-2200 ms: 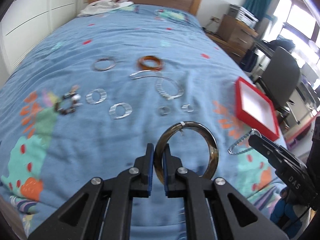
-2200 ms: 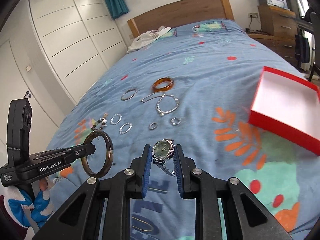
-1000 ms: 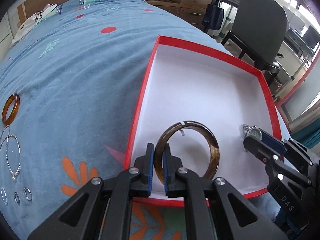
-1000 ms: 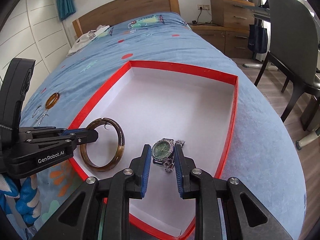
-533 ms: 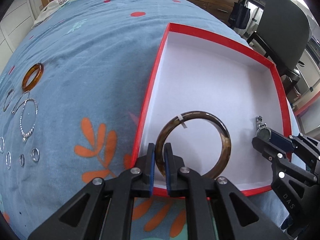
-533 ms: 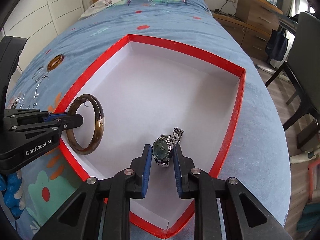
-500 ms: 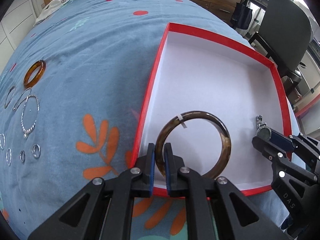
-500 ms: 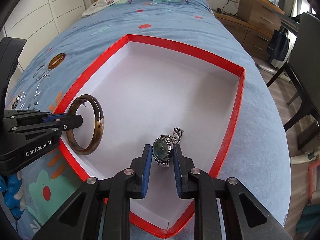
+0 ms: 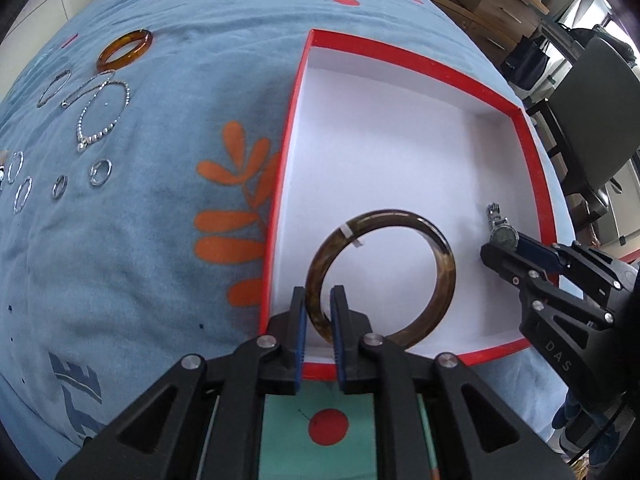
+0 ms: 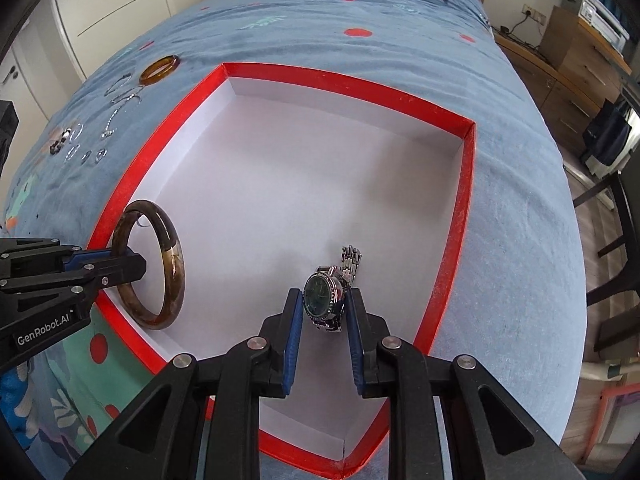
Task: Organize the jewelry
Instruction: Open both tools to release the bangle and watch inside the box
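Observation:
My left gripper (image 9: 318,308) is shut on a dark brown bangle (image 9: 436,248) and holds it upright over the near left corner of the red box (image 9: 532,160), which has a white inside. The bangle also shows in the right wrist view (image 10: 170,256), just above the box floor. My right gripper (image 10: 322,304) is shut on a silver watch with a dark green face (image 10: 320,294), low over the box floor (image 10: 300,184). The watch and the right gripper's tip (image 9: 500,248) show at the right of the left wrist view.
On the blue bedspread (image 9: 160,240) left of the box lie an amber bangle (image 9: 124,50), a beaded silver bracelet (image 9: 102,116), thin silver bangles (image 9: 54,88) and several small rings (image 9: 100,168). A chair (image 9: 592,112) and wooden drawers (image 10: 580,52) stand beside the bed.
Both grippers have carried their pieces from above the bedspread to the red box and sunk lower into it. Both holds are unchanged.

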The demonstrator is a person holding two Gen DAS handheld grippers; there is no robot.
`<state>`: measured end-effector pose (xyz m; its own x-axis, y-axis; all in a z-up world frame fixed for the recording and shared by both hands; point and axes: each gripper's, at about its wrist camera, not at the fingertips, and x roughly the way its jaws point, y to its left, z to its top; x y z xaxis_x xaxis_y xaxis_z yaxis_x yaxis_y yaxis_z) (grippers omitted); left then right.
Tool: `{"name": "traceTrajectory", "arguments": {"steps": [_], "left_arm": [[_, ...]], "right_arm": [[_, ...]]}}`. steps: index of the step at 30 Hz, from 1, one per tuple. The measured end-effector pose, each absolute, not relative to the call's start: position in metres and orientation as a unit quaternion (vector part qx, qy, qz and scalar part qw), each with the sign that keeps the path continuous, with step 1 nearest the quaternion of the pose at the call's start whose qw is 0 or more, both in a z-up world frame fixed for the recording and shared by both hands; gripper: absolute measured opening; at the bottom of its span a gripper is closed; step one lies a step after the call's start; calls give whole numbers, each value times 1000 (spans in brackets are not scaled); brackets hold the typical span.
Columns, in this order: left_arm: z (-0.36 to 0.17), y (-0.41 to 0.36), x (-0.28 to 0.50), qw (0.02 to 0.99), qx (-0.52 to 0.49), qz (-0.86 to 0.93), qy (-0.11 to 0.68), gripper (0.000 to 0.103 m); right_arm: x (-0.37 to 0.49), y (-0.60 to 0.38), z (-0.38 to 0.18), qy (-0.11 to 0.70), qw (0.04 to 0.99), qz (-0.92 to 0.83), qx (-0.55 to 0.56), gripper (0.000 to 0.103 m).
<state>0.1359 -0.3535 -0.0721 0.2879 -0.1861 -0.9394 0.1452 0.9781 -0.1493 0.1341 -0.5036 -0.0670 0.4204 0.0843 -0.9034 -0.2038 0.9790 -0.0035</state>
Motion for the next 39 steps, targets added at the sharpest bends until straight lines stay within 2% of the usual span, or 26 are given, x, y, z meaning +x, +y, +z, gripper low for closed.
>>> {"name": "traceTrajectory", "arguments": {"steps": [7,12,16,18,22,25,30,39], "left_arm": [[-73,-354,138,803,-20,-99,588,13],[-76,-353,140,799,-30,-102,591,14],[-73,-345,138,804,-35,-116,583,15],[-69,-343,138,803,-38,-126,582,20],[-58,-348,138,803,-30,-153,575,38],[-44,-352,134,814,-20,-166,557,44],[-14,-352,123,822,-19,-189,537,45],[63,-318,86,861,9,-219,459,45]], "right_arm": [[132,-497,-65,531,838,95,-85,27],[128,-487,-65,532,836,98,-98,39],[122,-484,-60,530,836,88,-108,42],[114,-486,-51,521,843,81,-105,47],[88,-500,-20,493,863,57,-95,48],[62,-515,6,472,878,34,-75,50],[11,-537,35,442,897,-5,-16,57],[-50,-528,57,412,909,-49,36,57]]}}
